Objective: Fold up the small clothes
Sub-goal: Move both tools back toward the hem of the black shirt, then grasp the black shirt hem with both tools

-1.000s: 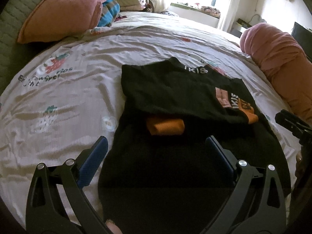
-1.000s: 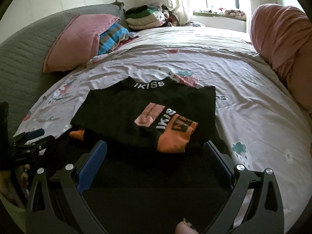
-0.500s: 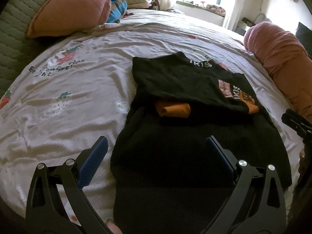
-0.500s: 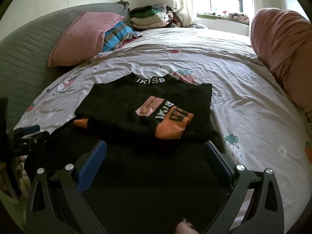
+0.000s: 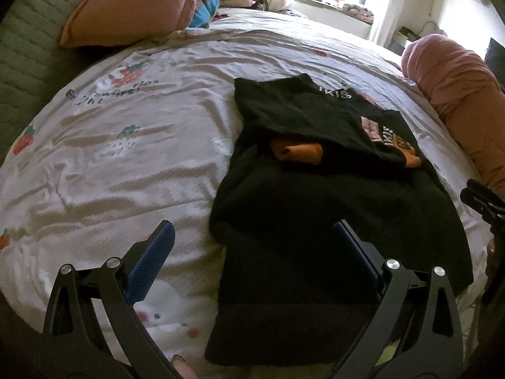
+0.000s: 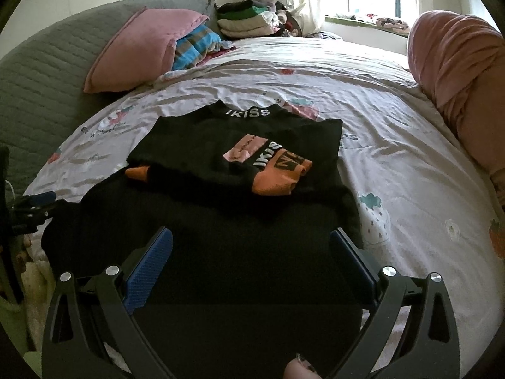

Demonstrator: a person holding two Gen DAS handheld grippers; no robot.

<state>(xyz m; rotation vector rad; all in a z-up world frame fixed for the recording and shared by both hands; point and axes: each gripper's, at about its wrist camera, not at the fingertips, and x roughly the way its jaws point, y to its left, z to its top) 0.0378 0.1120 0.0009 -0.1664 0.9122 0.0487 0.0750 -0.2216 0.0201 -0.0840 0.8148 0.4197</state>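
Garment: a black sweater [image 6: 221, 252] with orange cuffs lies flat on the bed [image 6: 394, 145], its sleeves already folded in across the chest and its hem toward the cameras.
Landmark: the white-lettered collar [image 6: 249, 112] marks the far end; everything below is placed against it.
Cuffs: one orange cuff [image 6: 274, 180] with lettering lies on the body just on the near side of the collar; the other orange cuff [image 5: 298, 153] pokes out from under the folded sleeve, also nearer the cameras than the collar.
Left gripper [image 5: 252, 252]: jaws spread wide and empty, hovering over the hem corner farthest from the collar on the left side.
Right gripper [image 6: 251, 255]: jaws wide apart, holding nothing, over the hem end opposite the collar.
Step in hand: probably taking both hem corners to fold the bottom up toward the collar.
Risk, uneven grasp: if one gripper pinches only the top layer, the hem may lift skewed and the fold land crooked against the collar.
Risk, sleeves: dragging the hem up could shove the loose cuffs out of place.
Risk, sheet: a low pinch could catch the wrinkled bedsheet [image 5: 126, 164] too.
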